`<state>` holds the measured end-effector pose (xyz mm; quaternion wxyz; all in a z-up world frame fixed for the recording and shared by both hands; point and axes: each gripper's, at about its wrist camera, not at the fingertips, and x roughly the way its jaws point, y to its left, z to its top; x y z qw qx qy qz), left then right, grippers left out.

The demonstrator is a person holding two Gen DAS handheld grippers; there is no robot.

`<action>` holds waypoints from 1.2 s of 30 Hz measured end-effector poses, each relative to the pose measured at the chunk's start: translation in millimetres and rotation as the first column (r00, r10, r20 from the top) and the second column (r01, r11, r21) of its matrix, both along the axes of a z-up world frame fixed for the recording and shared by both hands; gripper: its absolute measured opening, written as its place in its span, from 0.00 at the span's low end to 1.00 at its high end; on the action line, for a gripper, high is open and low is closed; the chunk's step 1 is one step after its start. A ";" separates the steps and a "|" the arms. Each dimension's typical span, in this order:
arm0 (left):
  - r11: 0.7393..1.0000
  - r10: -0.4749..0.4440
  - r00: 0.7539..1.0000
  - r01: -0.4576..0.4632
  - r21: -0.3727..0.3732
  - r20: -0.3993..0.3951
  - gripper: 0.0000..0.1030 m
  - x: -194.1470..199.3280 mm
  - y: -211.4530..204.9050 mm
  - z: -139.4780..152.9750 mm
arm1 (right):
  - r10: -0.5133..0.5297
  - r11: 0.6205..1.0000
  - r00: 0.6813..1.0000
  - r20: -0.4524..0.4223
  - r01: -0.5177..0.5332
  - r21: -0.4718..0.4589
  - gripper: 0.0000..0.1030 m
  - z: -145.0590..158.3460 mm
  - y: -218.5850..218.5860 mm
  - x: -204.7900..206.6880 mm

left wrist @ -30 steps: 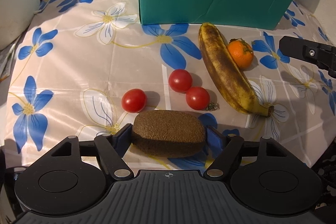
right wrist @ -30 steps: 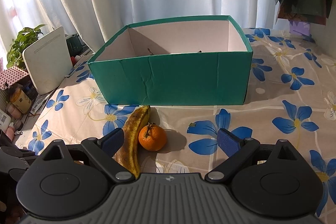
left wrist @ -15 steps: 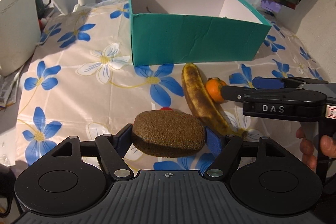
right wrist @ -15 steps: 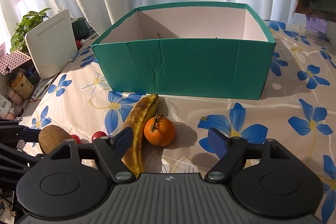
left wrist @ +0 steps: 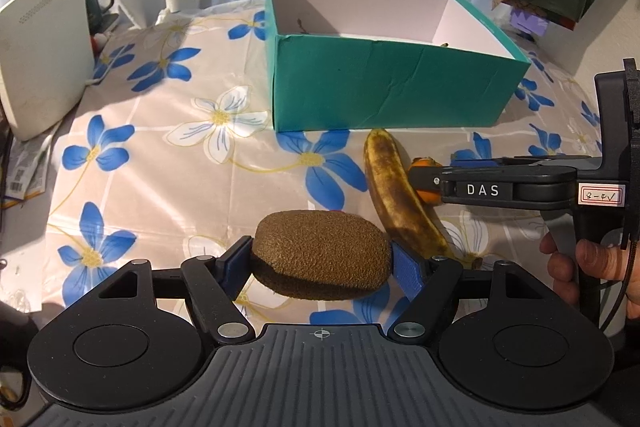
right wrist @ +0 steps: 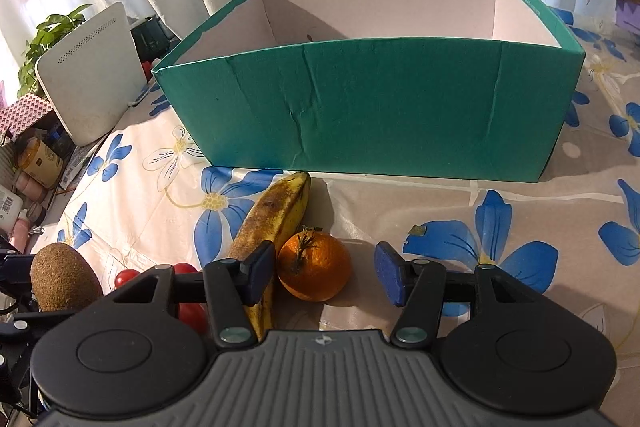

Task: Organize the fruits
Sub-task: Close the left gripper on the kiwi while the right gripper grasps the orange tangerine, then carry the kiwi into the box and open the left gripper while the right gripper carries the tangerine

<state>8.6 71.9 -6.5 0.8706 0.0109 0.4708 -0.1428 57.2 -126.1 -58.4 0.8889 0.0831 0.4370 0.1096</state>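
Left wrist view has the left gripper (left wrist: pixel 322 263) clamping the kiwi (left wrist: pixel 320 254) aloft, short of the teal box (left wrist: pixel 384 83), while the right gripper (right wrist: pixel 324 273), jaws wide, straddles the orange (right wrist: pixel 314 266) beside the banana (right wrist: pixel 274 215), which its left finger may nudge.

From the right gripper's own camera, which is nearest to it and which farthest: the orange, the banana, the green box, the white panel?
1. orange, between the right gripper's open jaws.
2. banana, touching the left jaw.
3. green box, straight ahead.
4. white panel, far left.
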 end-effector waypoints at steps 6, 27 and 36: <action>1.000 -0.008 1.000 0.008 0.003 -0.005 0.75 1.6 -2.8 -0.2 | -0.003 0.994 1.000 -0.025 0.006 0.109 0.41 -5.2 -11.6 1.9; 0.994 -0.020 0.984 0.000 0.112 0.176 0.75 42.0 -47.0 59.5 | -0.144 0.989 0.976 0.166 0.147 -0.005 0.38 48.5 -35.7 -37.9; 0.992 -0.037 0.955 0.000 0.126 0.294 0.75 76.9 -91.7 89.9 | -0.206 0.977 0.952 0.226 0.214 -0.012 0.38 72.0 -42.6 -60.6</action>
